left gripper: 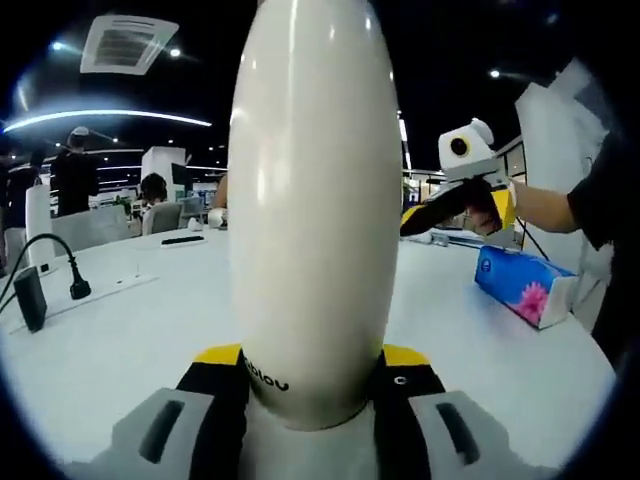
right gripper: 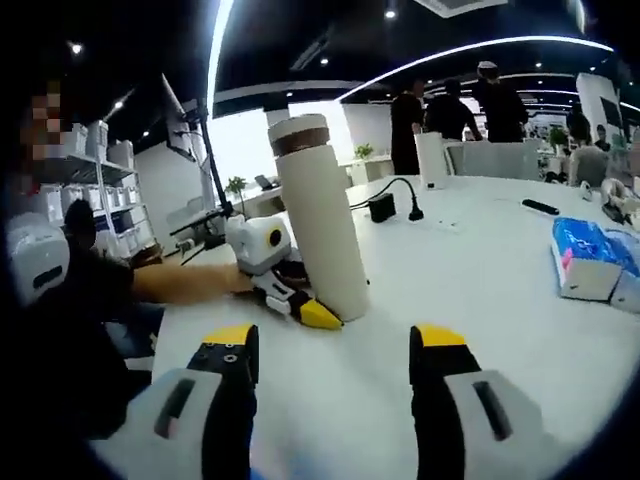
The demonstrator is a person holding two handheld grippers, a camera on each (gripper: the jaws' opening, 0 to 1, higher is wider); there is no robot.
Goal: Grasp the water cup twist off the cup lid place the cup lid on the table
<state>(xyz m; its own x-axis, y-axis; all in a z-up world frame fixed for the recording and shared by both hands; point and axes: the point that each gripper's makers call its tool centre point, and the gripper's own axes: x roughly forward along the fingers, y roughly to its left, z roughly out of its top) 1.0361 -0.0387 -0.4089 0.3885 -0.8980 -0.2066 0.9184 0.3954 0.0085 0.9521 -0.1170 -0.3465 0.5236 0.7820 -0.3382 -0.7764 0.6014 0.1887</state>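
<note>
Left gripper (right gripper: 300,300) is clamped low on the water cup (right gripper: 318,222), yellow-tipped jaws hugging the base on either side, and in the left gripper view the cream body (left gripper: 315,210) rises huge between those jaws, a bit of dark lettering near the bottom. Cup stands upright on the white table (right gripper: 480,290), tilting slightly in the fisheye. Up top, the cup lid (right gripper: 297,132) is on, cream cap over a brown band. Right gripper (right gripper: 335,350) hangs back with jaws spread wide, nothing between them, a clear strip of tabletop separating it from the cup; from the other side it appears in mid-air (left gripper: 412,225), well apart from the cup, a hand (left gripper: 487,208) wrapped around it.

Plenty of bare table around the cup's foot. A blue tissue pack (right gripper: 585,258) lies well off to one side near the table's edge. Farther back, a black adapter with its cable (right gripper: 385,205) and a white roll (right gripper: 431,160) sit apart. Beyond that, people (right gripper: 455,110) standing, shelving (right gripper: 100,165) along one wall, curved light strips (right gripper: 470,50) on a dark ceiling.
</note>
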